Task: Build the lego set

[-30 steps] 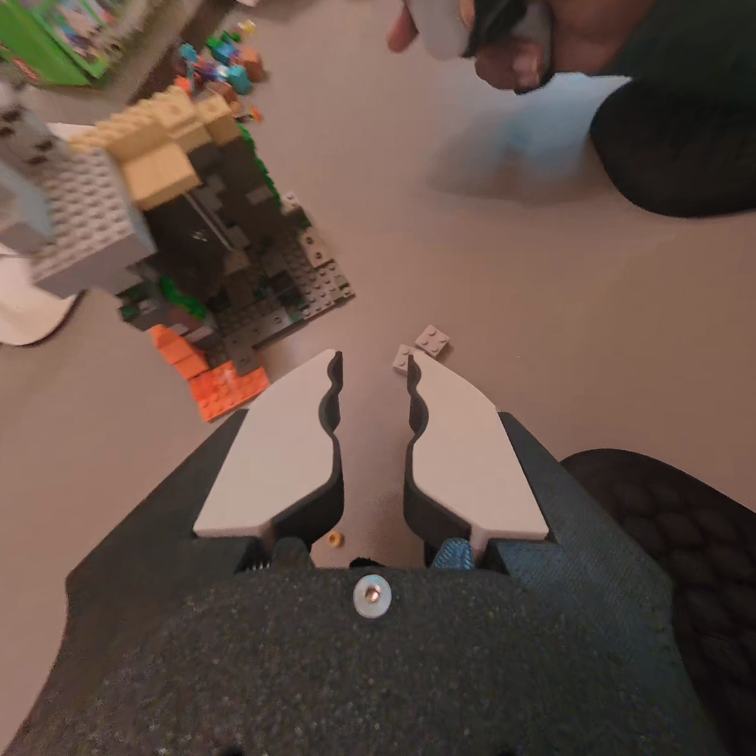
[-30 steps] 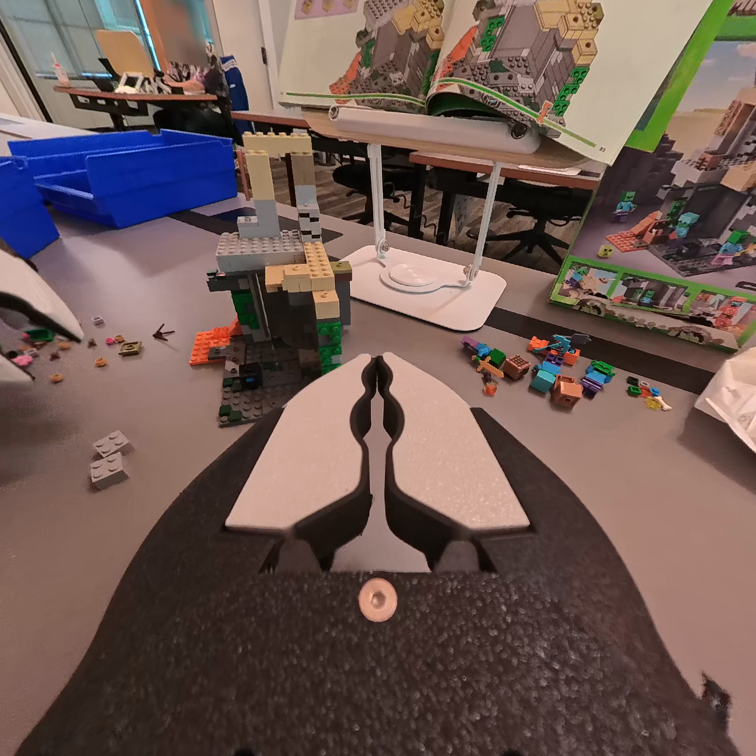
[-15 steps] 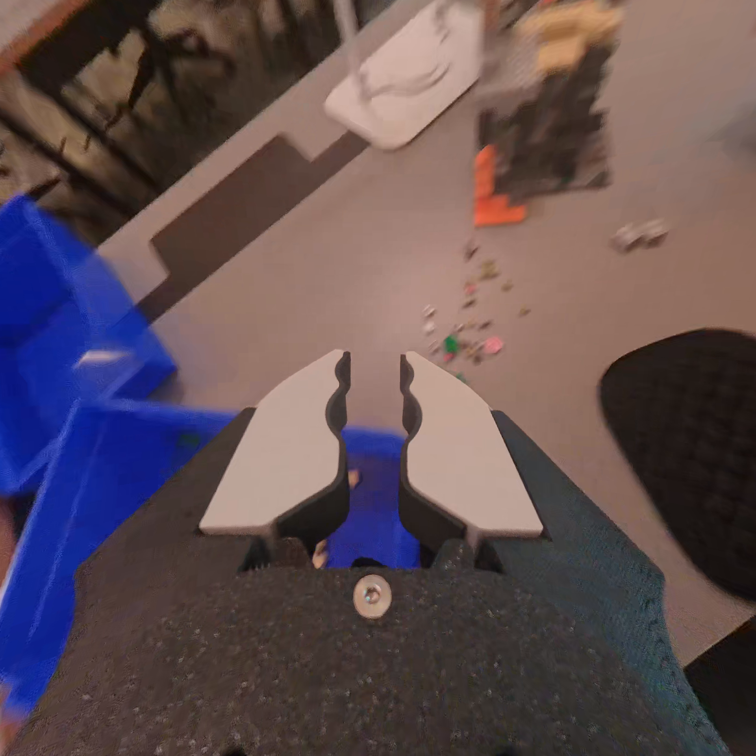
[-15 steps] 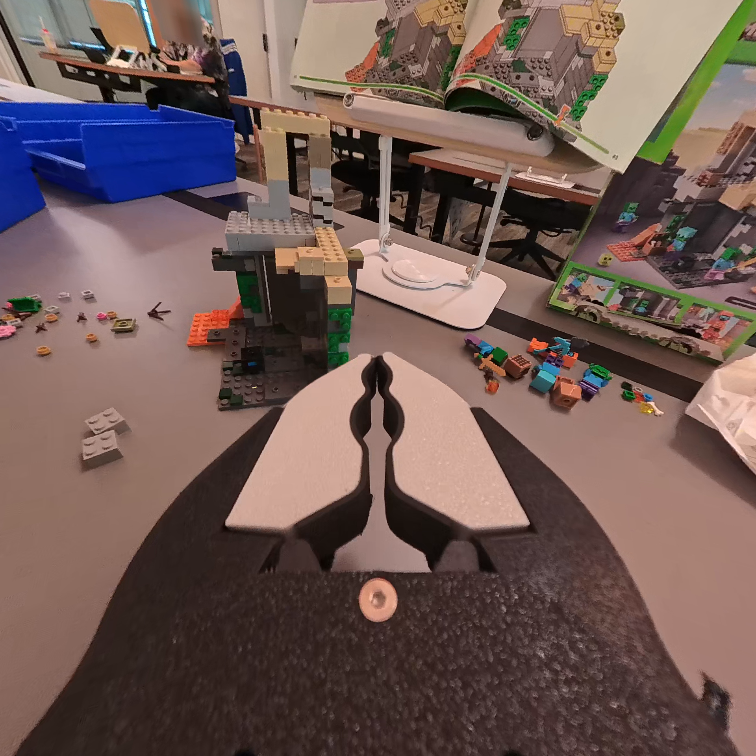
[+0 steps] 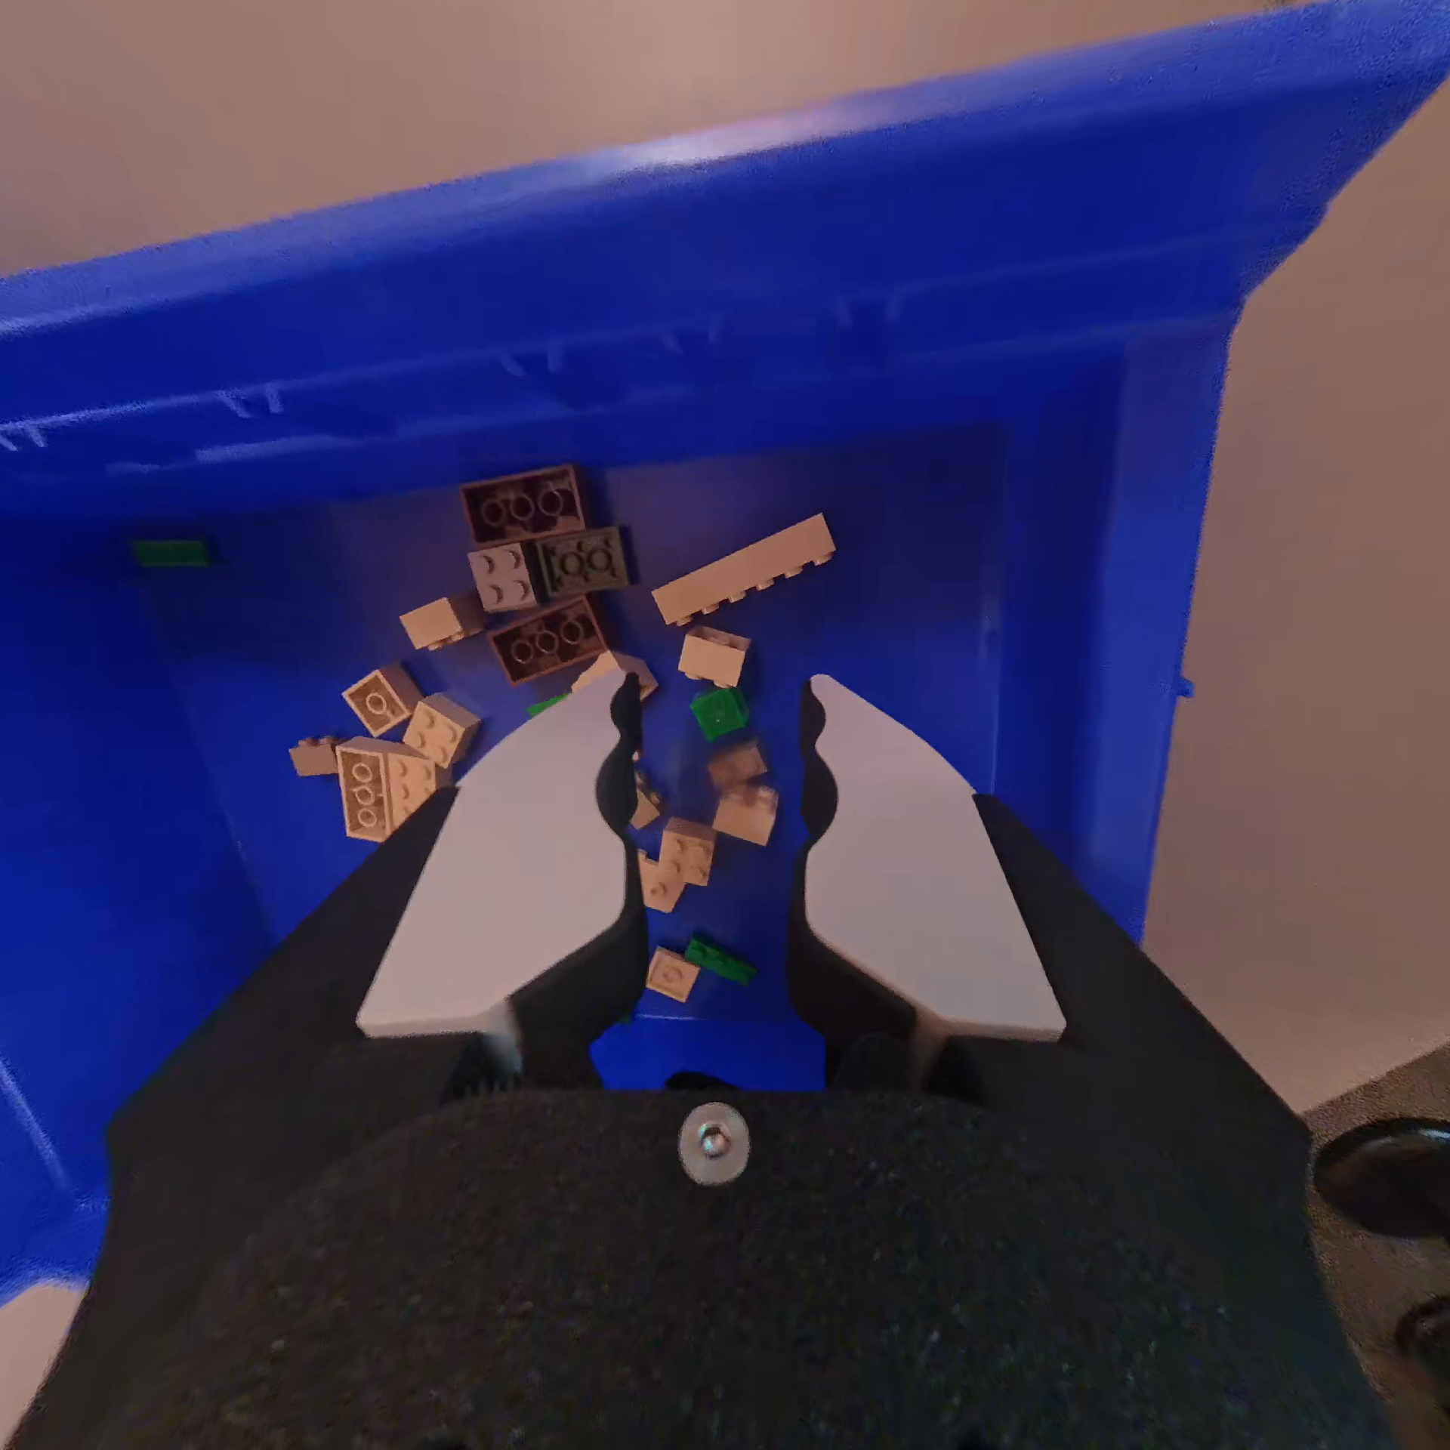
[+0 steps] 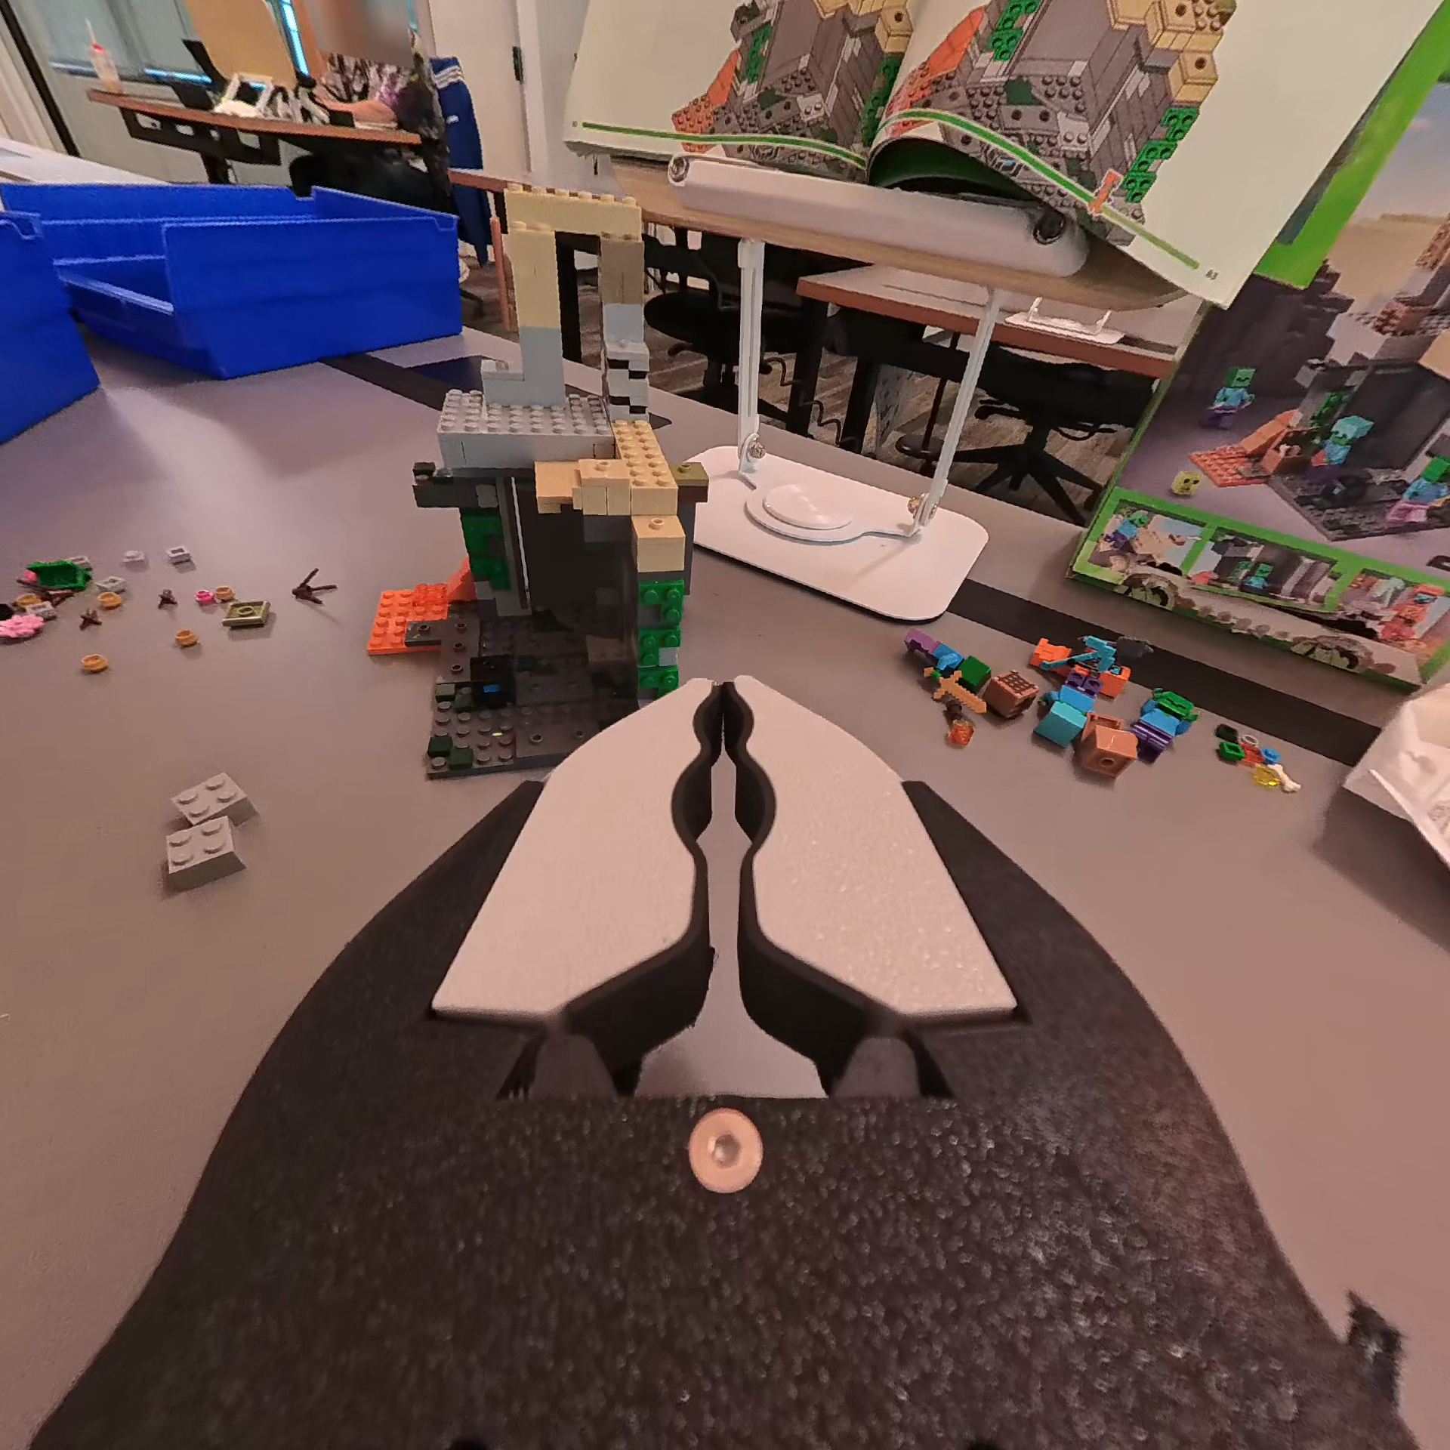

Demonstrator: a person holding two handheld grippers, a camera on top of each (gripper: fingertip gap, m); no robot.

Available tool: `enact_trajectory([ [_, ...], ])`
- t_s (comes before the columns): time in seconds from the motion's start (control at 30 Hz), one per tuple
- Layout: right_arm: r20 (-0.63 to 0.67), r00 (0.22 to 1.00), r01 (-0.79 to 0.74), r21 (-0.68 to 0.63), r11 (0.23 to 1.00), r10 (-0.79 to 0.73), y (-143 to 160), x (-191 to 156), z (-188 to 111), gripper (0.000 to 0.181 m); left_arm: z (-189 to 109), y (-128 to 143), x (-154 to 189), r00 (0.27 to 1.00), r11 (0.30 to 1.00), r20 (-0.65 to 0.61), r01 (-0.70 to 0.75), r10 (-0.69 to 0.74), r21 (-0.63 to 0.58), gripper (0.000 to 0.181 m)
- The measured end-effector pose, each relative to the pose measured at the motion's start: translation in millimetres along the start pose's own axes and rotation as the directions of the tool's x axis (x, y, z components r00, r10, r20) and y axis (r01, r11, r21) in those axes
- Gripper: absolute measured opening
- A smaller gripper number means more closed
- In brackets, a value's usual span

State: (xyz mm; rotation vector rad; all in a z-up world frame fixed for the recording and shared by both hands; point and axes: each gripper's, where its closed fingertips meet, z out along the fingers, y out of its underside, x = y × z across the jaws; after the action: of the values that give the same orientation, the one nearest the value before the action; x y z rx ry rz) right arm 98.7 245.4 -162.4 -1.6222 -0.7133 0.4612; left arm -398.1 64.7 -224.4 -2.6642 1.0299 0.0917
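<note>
1. Near the middle of the grey surface (image 6: 1020, 902) stands the partly built lego model (image 6: 561, 549), a dark base with green bricks, an orange plate at its left and a tan arch on top.
2. Just in front of it, the right tool (image 6: 723, 690) has its fingertips touching and holds nothing.
3. Two loose grey bricks (image 6: 208, 828) lie to the model's left; small coloured figures and pieces (image 6: 1075, 702) lie to its right.
4. Behind the model, a white stand (image 6: 843, 541) carries an open instruction booklet (image 6: 981, 86), and the set's box (image 6: 1295, 502) stands at the right.
5. Over the blue bin (image 5: 785, 314), the left tool (image 5: 718, 686) is spread wide and empty, above loose tan, brown, grey and green bricks (image 5: 541, 581) on the bin's floor.
</note>
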Motion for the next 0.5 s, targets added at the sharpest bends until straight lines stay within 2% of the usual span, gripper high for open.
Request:
enact_trajectory([
  [0.2,0.03,1.0,0.009,-0.008,1.0,-0.008,1,-7,2,0.0,18,6,-4,0.999,0.997,0.016,-0.027,0.029,-0.069,0.032],
  [0.27,0.032,0.999,0.01,-0.007,1.0,-0.01,1,-7,2,0.0,22,7,-6,0.999,0.995,0.029,-0.038,0.04,-0.089,0.018],
  [0.3,0.032,0.999,0.011,-0.008,1.0,-0.01,1,-7,2,0.0,22,7,-5,0.999,0.995,0.025,-0.041,0.044,-0.093,0.018],
  [0.5,0.027,1.0,0.001,0.011,1.0,-0.001,-4,-4,-1,0.0,-22,-11,-26,0.992,1.0,0.124,0.005,-0.006,0.012,0.017],
])
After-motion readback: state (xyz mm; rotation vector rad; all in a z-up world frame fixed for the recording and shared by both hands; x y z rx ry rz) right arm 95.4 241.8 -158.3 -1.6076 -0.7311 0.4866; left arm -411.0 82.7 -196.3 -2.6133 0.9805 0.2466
